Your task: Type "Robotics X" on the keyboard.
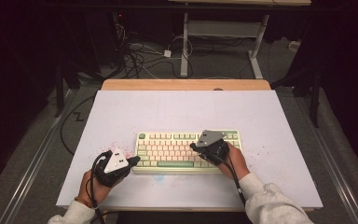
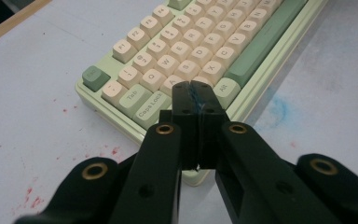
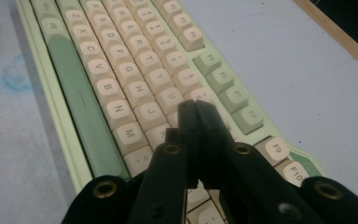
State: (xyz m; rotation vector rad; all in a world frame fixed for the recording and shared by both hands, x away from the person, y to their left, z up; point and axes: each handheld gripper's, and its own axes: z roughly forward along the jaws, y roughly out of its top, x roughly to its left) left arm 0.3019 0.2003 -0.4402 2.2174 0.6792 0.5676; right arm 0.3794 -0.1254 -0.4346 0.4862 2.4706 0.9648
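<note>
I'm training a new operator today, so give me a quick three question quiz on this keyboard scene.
1. True or false: both grippers are shut with nothing between their jaws.
2. Which gripper hangs over the keyboard's keys: A left, B right?
3. Fill in: the left gripper's tips sit by the key marked ____ Lock.

Key: 1 true. 2 B: the right gripper is above the keys; the left is at the keyboard's left end. 3 Caps.
</note>
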